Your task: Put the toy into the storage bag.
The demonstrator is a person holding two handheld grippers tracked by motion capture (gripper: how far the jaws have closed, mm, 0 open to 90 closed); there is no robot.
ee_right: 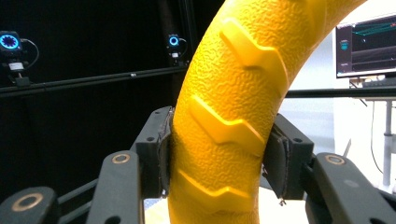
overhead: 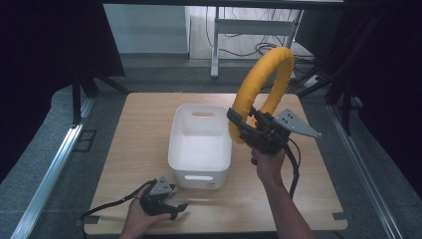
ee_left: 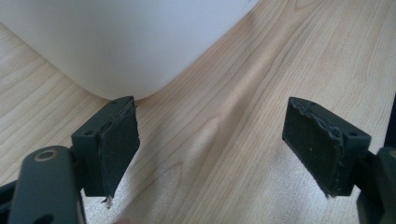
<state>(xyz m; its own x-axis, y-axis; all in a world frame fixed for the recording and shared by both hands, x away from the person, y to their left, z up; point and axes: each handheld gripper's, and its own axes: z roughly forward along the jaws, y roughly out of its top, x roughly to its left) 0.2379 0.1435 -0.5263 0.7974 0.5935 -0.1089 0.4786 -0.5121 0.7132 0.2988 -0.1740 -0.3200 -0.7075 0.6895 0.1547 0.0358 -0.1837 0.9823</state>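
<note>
A yellow ring [overhead: 263, 79] with a ridged, pebbled surface [ee_right: 224, 121] is held upright in the air at the right of a white bin [overhead: 201, 144]. My right gripper [overhead: 244, 127] is shut on the ring's lower part, one jaw on each side of it [ee_right: 217, 158]. The bin stands in the middle of the wooden table [overhead: 134, 139] and looks empty. Down at the table's front edge my left gripper [overhead: 176, 209] rests open, jaws spread wide [ee_left: 210, 154] with only bare wood between them. The bin's rounded corner [ee_left: 126, 46] lies just ahead of it.
The bin has handle slots [overhead: 203, 114] in its end walls. Black curtains and metal rails [overhead: 50, 164] flank the table. A stand with cables [overhead: 239, 30] is behind it. Bare tabletop lies left of the bin and at the right front.
</note>
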